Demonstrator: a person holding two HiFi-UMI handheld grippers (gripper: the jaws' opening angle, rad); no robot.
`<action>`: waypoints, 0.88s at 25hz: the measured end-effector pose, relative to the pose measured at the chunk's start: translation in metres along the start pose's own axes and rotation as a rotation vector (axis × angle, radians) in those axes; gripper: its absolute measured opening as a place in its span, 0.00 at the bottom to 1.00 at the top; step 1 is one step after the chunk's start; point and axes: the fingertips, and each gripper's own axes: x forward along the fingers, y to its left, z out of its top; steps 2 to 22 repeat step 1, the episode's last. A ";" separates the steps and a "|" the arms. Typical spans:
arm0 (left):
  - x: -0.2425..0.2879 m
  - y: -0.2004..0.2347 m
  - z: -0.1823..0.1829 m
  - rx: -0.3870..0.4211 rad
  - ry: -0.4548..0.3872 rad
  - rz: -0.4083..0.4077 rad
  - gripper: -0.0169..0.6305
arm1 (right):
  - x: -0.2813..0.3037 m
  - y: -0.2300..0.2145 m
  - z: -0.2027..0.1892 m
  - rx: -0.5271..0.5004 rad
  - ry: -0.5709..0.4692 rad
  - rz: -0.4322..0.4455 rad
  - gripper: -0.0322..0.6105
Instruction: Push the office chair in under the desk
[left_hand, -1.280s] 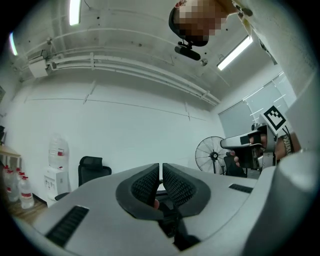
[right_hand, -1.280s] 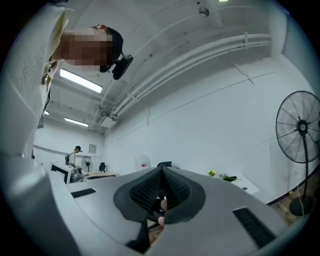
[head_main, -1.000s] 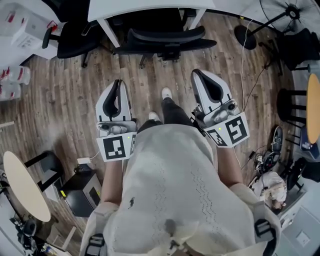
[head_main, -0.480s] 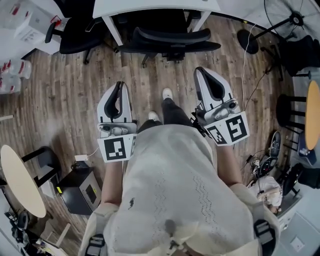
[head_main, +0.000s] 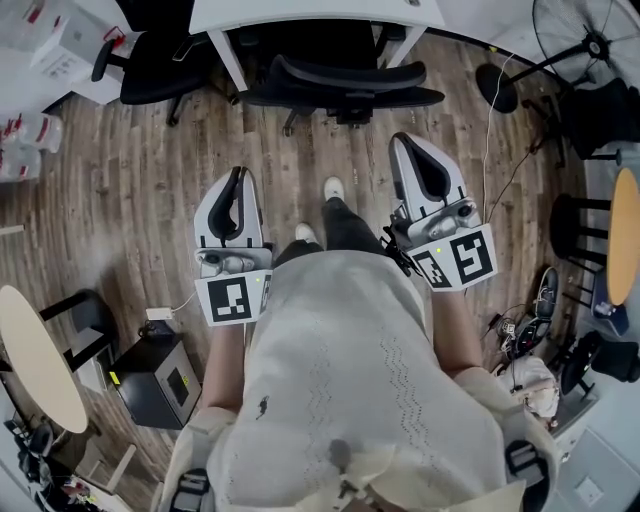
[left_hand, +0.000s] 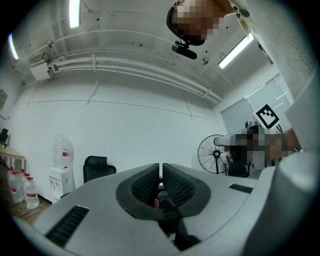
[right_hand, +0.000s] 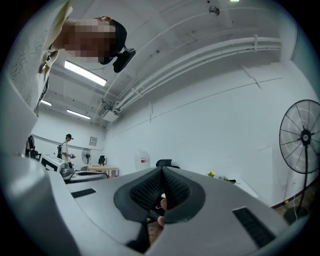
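Left gripper (head_main: 238, 178) and right gripper (head_main: 403, 145) both closed, empty, well short of the black mesh-back office chair (head_main: 345, 88) parked at the white tabletop's (head_main: 310, 12) near edge, seat partly under; probably rolls light but swivels, so push mid-backrest top rail.

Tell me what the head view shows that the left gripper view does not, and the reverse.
Only the head view: the office chair at the white desk, and the person's shoes. Only the left gripper view: ceiling lamps and wall pipes. Both: the left claw, shut and holding nothing, and a standing fan.
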 end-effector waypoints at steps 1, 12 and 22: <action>0.001 -0.001 0.000 0.001 0.000 -0.004 0.09 | 0.000 -0.001 0.000 -0.002 0.001 -0.003 0.06; 0.001 -0.001 0.000 0.001 0.000 -0.004 0.09 | 0.000 -0.001 0.000 -0.002 0.001 -0.003 0.06; 0.001 -0.001 0.000 0.001 0.000 -0.004 0.09 | 0.000 -0.001 0.000 -0.002 0.001 -0.003 0.06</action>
